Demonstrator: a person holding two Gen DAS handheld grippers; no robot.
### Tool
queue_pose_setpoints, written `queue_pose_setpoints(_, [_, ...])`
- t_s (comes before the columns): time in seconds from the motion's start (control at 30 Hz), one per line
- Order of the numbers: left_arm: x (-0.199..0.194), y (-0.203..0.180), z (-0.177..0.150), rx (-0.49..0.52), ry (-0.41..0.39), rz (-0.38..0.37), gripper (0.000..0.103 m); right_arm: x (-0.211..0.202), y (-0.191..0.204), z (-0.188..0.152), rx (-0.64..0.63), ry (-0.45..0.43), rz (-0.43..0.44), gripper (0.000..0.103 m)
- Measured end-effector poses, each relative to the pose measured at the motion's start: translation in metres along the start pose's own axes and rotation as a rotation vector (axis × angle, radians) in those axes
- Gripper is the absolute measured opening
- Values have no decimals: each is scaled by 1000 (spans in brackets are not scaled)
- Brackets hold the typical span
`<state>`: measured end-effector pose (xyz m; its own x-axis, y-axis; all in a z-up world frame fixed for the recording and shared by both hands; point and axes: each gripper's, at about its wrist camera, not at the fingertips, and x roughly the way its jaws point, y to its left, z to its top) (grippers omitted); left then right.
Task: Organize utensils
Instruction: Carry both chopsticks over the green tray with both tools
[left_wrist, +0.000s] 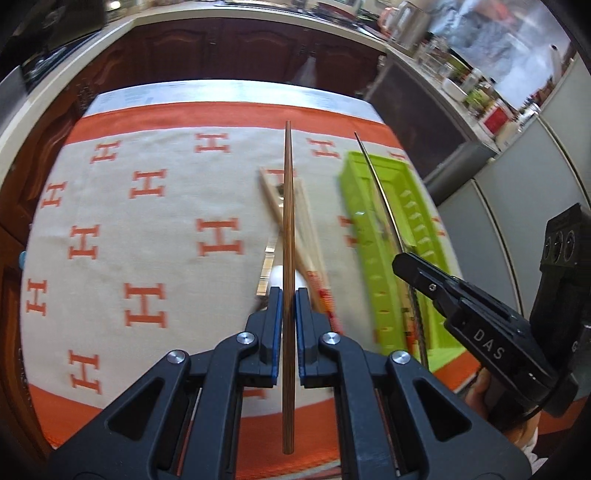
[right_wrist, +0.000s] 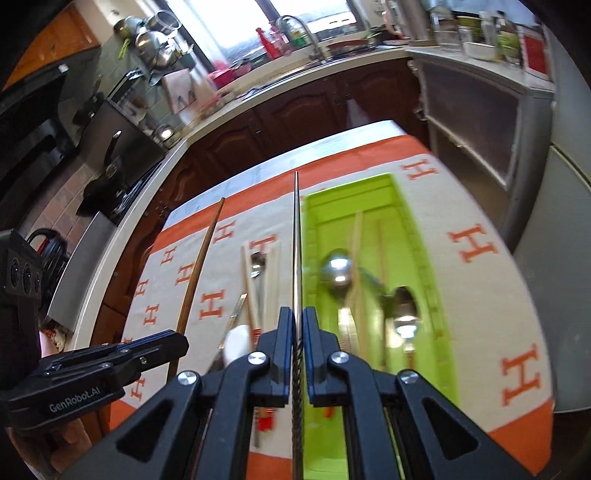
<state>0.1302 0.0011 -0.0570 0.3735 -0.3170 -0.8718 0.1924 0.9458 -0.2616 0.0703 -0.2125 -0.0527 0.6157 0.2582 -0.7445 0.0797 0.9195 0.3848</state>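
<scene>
Holding a brown wooden chopstick, the left gripper has its blue-padded fingers clamped on the stick near its thick end, tip pointing away over the cloth. Right gripper: fingers clenched on a metal chopstick with a twisted handle, raised just left of the green tray's near wall. Green tray: lies on the orange-and-beige H-patterned tablecloth; contains two steel spoons and pale wooden chopsticks. Loose on the cloth between the grippers: a pair of pale chopsticks, a steel spoon, a white spoon. Dark wood kitchen cabinets stand behind the table.
</scene>
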Motion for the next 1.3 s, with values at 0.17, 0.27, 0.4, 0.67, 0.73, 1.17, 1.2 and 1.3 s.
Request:
queue_pose_setpoints(0.17, [14,-58,4,46,31,-44,4,-10,-35,-1,29,-6,-31,6])
queue_pose_setpoints(0.27, [24,-87,6,65,44,-53,4,-9,-50,-4,39,1,-43,6])
queue_pose_setpoints(0.4, [44,-110,10,65,79,-66,4,-5,-65,-6,53,13,-34,6])
queue_pose_setpoints(0.67, [86,-123,13,60,141,-49,4,8,-71,-5,55,37,-20,6])
queue_pose_setpoints(0.73, [91,-123,13,58,150,-48,4,11,-74,-5,57,41,-20,7])
queue_pose_setpoints(1.17, [98,-132,11,114,127,-7,5,6,-74,-5,76,37,15,14])
queue_pose_setpoints(1.2, [96,-133,11,123,125,-2,5,5,-74,-6,77,35,16,14])
queue_pose_setpoints(1.3, [91,-133,8,138,121,5,5,2,-73,-6,80,32,16,14])
